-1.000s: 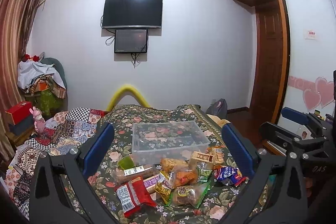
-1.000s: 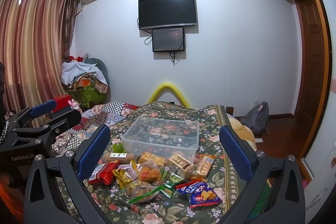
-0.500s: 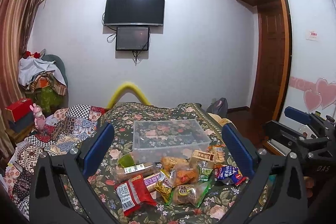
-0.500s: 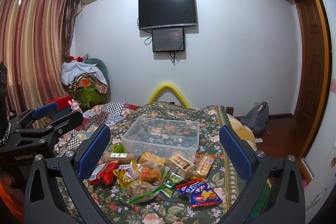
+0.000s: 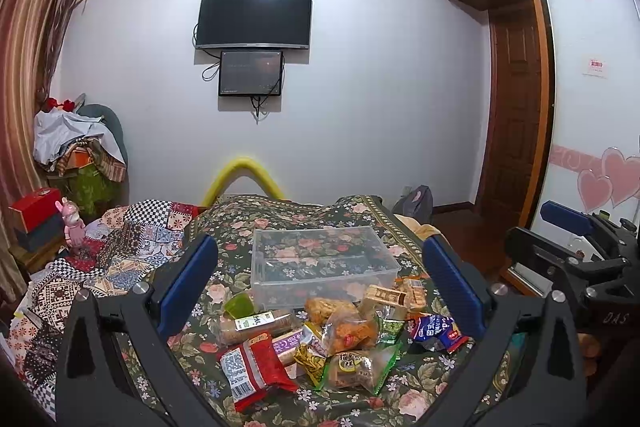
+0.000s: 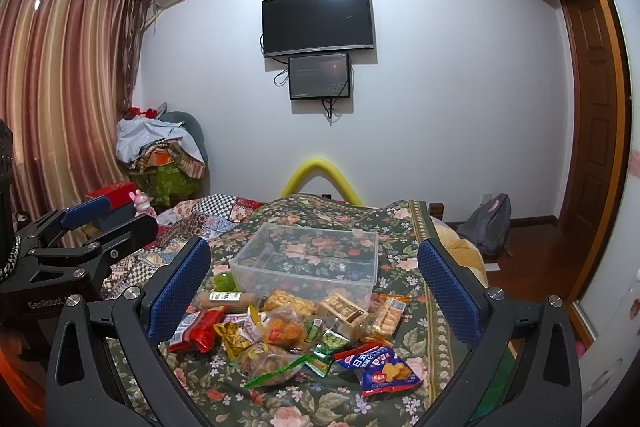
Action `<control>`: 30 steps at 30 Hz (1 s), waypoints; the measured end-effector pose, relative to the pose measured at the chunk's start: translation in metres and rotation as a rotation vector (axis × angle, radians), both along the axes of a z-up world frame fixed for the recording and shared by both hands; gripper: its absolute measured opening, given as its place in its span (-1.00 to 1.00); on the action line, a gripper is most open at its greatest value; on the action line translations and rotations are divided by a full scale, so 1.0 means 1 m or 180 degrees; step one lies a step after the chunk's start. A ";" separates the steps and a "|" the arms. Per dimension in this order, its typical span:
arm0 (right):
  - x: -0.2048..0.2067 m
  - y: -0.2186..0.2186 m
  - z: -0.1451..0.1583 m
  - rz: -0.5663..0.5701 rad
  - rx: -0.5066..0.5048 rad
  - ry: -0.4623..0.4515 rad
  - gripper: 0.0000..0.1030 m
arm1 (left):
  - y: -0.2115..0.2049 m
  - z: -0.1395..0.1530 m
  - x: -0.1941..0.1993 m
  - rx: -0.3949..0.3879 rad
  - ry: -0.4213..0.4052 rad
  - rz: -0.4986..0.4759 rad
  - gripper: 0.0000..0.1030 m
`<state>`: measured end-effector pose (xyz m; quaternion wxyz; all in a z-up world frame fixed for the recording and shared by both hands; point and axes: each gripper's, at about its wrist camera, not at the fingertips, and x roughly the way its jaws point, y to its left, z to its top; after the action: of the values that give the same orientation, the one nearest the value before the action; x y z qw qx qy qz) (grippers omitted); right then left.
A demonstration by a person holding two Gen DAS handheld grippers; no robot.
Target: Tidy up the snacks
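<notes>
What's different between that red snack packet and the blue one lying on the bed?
The red snack packet lies at the left end of the snack pile, the blue snack packet at the right end. In the left view the red one shows a white barcode label; the blue one shows white lettering. Both lie flat on the floral bedspread, outside the clear plastic box, untouched.

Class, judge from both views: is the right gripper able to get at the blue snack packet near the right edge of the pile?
Probably yes. The right gripper is open, and the blue snack packet lies flat on the near side of the pile with nothing on top of it.
</notes>
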<state>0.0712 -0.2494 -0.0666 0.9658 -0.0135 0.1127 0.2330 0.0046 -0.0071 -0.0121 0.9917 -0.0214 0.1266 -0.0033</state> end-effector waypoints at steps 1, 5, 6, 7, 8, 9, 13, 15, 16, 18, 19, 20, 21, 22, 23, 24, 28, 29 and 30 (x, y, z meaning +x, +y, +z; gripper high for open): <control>0.000 0.000 0.000 0.0000 0.0000 -0.0001 1.00 | 0.000 0.000 0.000 0.0001 0.0002 0.0000 1.00; 0.000 0.000 0.000 0.0004 0.0004 0.0002 1.00 | 0.000 -0.001 0.000 0.0001 0.0002 -0.0002 1.00; 0.000 0.000 -0.001 0.0007 0.0008 0.0004 1.00 | 0.000 -0.001 0.000 0.0000 0.0002 -0.0002 1.00; 0.000 0.000 -0.001 0.0013 0.0012 0.0007 1.00 | -0.001 -0.001 0.000 0.0000 0.0002 -0.0004 1.00; 0.000 0.000 -0.001 0.0013 0.0013 0.0007 1.00 | 0.000 -0.001 0.000 0.0000 0.0003 -0.0004 1.00; 0.000 0.000 -0.001 0.0017 0.0012 0.0006 1.00 | 0.000 -0.001 0.000 0.0001 0.0005 -0.0006 1.00; 0.000 0.000 -0.001 0.0013 0.0015 0.0009 1.00 | -0.001 -0.002 0.001 0.0021 0.0016 -0.0026 1.00; 0.000 0.000 -0.002 0.0021 0.0015 0.0024 1.00 | -0.001 -0.004 0.002 0.0041 0.0028 -0.0045 1.00; 0.001 0.000 -0.003 0.0030 0.0016 0.0037 1.00 | -0.001 -0.004 0.003 0.0046 0.0036 -0.0051 1.00; 0.004 0.001 -0.005 0.0061 0.0024 0.0081 1.00 | 0.000 -0.007 0.005 0.0055 0.0057 -0.0052 1.00; 0.006 0.001 -0.005 0.0076 0.0029 0.0106 1.00 | 0.000 -0.009 0.006 0.0060 0.0069 -0.0052 1.00; 0.009 0.000 -0.007 0.0089 0.0034 0.0143 1.00 | 0.001 -0.010 0.008 0.0066 0.0091 -0.0050 1.00; 0.011 0.000 -0.008 0.0090 0.0035 0.0173 1.00 | 0.003 -0.011 0.010 0.0071 0.0116 -0.0046 1.00; 0.014 -0.001 -0.010 0.0087 0.0037 0.0197 1.00 | 0.004 -0.013 0.012 0.0075 0.0137 -0.0046 1.00; 0.018 -0.001 -0.012 0.0070 0.0031 0.0233 1.00 | 0.006 -0.016 0.014 0.0077 0.0163 -0.0046 1.00; 0.020 -0.001 -0.014 0.0056 0.0015 0.0259 1.00 | 0.008 -0.018 0.017 0.0067 0.0182 -0.0038 1.00; 0.033 -0.001 -0.027 0.0005 -0.0083 0.0379 1.00 | 0.019 -0.030 0.029 -0.0010 0.0307 -0.0055 0.89; 0.036 -0.002 -0.032 -0.0012 -0.0116 0.0419 1.00 | 0.022 -0.035 0.032 -0.0015 0.0358 -0.0036 0.82; 0.040 -0.002 -0.036 -0.0024 -0.0144 0.0458 1.00 | 0.024 -0.039 0.035 -0.0010 0.0401 -0.0016 0.77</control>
<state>0.1108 -0.2515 -0.1024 0.9556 -0.0182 0.1871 0.2271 0.0396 0.0171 -0.0509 0.9817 -0.0228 0.1888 -0.0047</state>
